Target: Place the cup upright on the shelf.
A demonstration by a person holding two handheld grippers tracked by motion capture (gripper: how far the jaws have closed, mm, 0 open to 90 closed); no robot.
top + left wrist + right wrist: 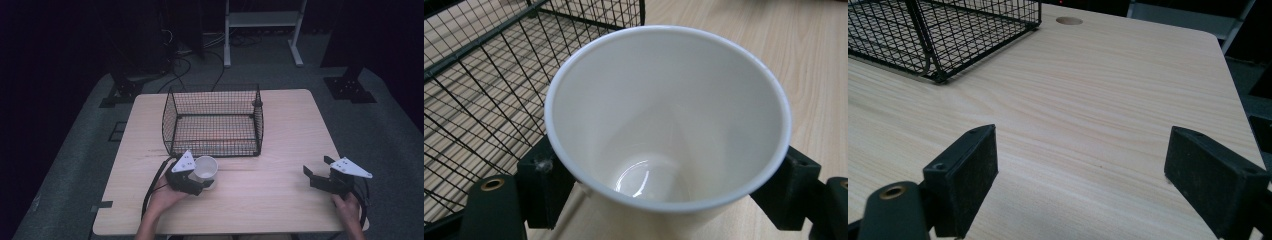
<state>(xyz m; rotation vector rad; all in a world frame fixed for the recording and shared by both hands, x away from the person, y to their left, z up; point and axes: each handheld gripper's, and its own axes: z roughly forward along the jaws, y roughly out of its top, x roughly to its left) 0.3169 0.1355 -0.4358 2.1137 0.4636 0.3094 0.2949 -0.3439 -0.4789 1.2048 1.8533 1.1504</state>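
Note:
A white cup (pixel 206 168) stands just in front of the black wire basket (pixel 215 148), near the table's front left. My left gripper (pixel 200 180) is shut on it. In the left gripper view the black pads (pixel 541 187) press on both sides of the cup (pixel 664 115), whose open mouth faces the camera and holds nothing. My right gripper (pixel 316 169) rests low at the table's front right, held by a hand. It is open, and in the right gripper view only bare wood lies between the jaws of the gripper (pixel 1088 170).
The light wooden table (pixel 280 130) carries the wire basket at its middle back; the basket (pixel 479 75) stands close to the cup's left. A round cable hole (pixel 1069 20) sits near the far edge. Dark floor, cables and a white frame (pixel 262 20) lie beyond.

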